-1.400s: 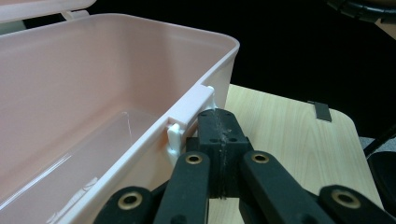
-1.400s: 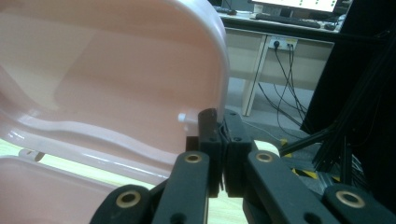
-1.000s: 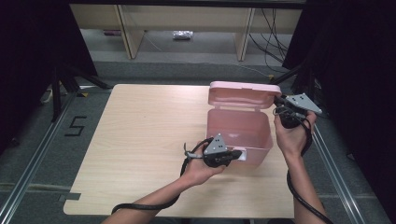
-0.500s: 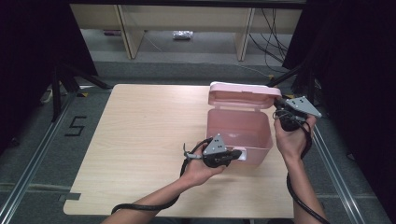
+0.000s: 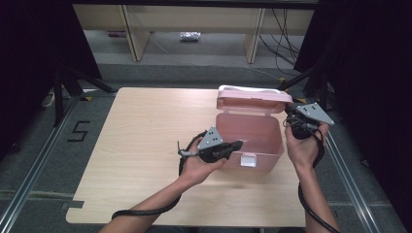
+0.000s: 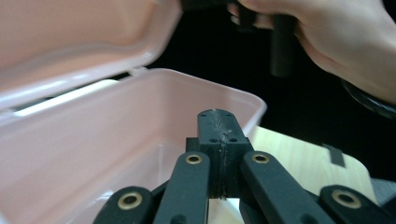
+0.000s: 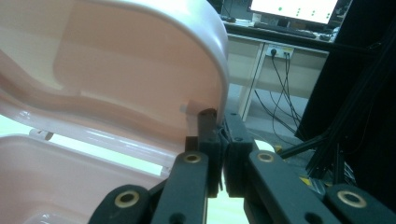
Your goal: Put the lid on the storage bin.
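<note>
Pink box [image 5: 252, 138] on table [image 5: 141, 131], lid [image 5: 252, 99] up.
Left gripper [image 5: 235, 144] closed, empty, at front rim; right gripper [image 5: 287, 118] closed, empty, beside the lid's edge.

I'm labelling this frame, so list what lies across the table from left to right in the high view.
Bare table → left gripper → pink box with its lid up → right gripper.
</note>
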Demonstrator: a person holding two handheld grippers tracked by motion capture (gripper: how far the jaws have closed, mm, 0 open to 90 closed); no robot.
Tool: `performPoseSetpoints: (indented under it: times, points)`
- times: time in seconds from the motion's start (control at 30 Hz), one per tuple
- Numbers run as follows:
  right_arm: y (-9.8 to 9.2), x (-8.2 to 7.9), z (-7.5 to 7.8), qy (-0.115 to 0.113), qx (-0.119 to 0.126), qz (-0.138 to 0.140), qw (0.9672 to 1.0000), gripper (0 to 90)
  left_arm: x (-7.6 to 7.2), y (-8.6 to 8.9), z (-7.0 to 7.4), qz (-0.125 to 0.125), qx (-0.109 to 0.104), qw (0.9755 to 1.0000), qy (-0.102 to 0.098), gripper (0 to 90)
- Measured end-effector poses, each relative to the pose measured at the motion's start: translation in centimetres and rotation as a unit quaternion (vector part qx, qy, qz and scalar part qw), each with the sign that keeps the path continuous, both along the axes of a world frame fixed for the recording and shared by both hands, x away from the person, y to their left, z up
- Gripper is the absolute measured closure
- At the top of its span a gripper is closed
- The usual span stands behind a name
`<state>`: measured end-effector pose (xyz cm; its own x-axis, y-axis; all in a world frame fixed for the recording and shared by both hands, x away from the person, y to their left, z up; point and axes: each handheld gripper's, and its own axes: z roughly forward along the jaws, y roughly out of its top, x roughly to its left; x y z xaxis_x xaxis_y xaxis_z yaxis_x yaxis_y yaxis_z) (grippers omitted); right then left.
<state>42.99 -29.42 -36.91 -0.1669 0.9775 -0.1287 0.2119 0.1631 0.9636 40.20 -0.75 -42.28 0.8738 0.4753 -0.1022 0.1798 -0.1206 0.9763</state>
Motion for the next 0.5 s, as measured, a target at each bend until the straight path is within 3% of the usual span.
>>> performPoseSetpoints:
  times: [0.27,0.37,0.5]
  points:
    - [0.1,-0.6,-0.5,-0.008,-0.006,0.0,1.0,88.9,1.8,1.3,0.5,0.039,-0.011,0.9992,0.003,89.7]
    - [0.3,-1.0,-0.6,0.001,0.005,-0.006,1.0,88.7,2.3,1.6,0.6,0.051,-0.016,0.9986,0.006,89.7]
    - [0.1,-1.2,-0.8,-0.006,-0.008,0.001,0.9999,88.5,2.8,2.0,0.8,0.062,-0.019,0.9979,0.006,89.7]
